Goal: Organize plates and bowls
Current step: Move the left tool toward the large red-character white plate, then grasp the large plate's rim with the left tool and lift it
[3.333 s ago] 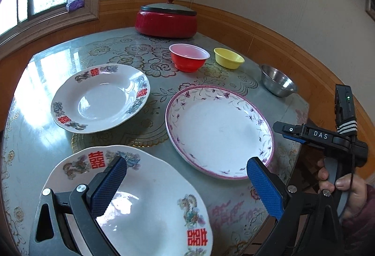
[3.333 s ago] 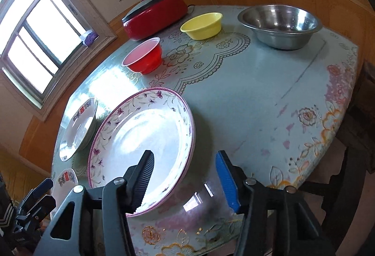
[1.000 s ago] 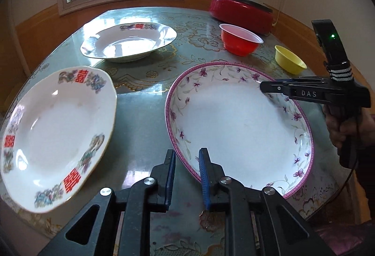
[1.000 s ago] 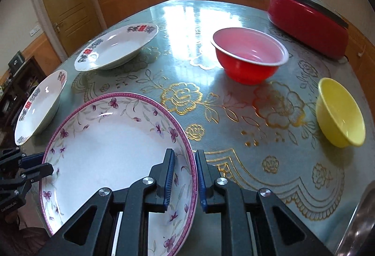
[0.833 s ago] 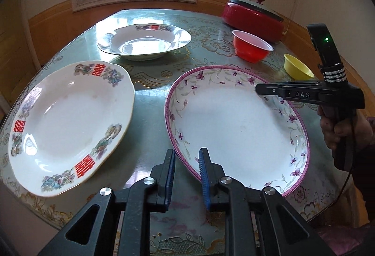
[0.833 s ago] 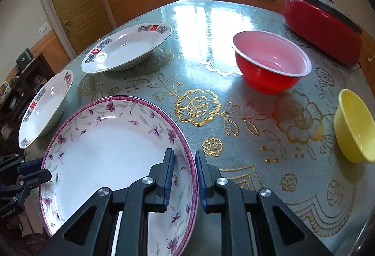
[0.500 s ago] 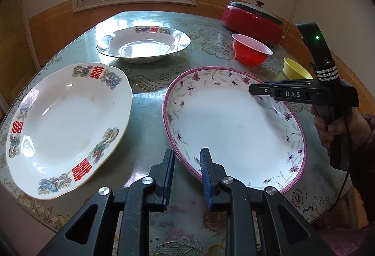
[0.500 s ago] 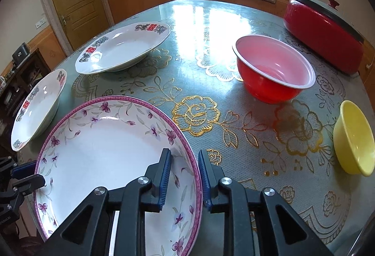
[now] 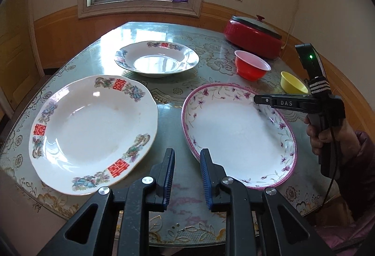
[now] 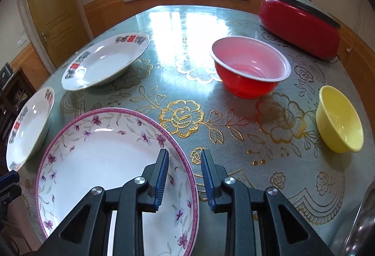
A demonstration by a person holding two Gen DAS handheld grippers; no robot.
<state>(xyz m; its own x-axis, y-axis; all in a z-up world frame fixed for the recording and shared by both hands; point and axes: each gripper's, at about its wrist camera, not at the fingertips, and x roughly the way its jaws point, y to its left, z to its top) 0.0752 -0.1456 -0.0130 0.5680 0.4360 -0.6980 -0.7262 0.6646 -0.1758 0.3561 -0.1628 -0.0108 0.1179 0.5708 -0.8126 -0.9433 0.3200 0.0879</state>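
Note:
A pink-rimmed floral oval plate (image 9: 239, 131) (image 10: 103, 162) lies on the table. My left gripper (image 9: 186, 163) is open, its jaws just off the plate's near left rim, holding nothing. My right gripper (image 10: 184, 165) is open, its jaws straddling the plate's right rim without gripping; it also shows in the left wrist view (image 9: 257, 99). A white plate with red characters (image 9: 91, 131) (image 10: 28, 129) lies to the left. A deeper white plate (image 9: 157, 60) (image 10: 105, 61) lies further back. A red bowl (image 9: 252, 67) (image 10: 249, 67) and a yellow bowl (image 9: 293, 85) (image 10: 339, 120) stand to the right.
A red lidded cooker (image 9: 253, 36) (image 10: 300, 23) stands at the table's far right. A steel bowl's rim (image 10: 365, 220) shows at the lower right edge. The glass-topped table (image 9: 173, 112) ends close below my left gripper. A window and a door are behind.
Both grippers have opened from shut on the floral plate's rims and let it go. The plate now rests on the table. The left gripper has drawn back a little.

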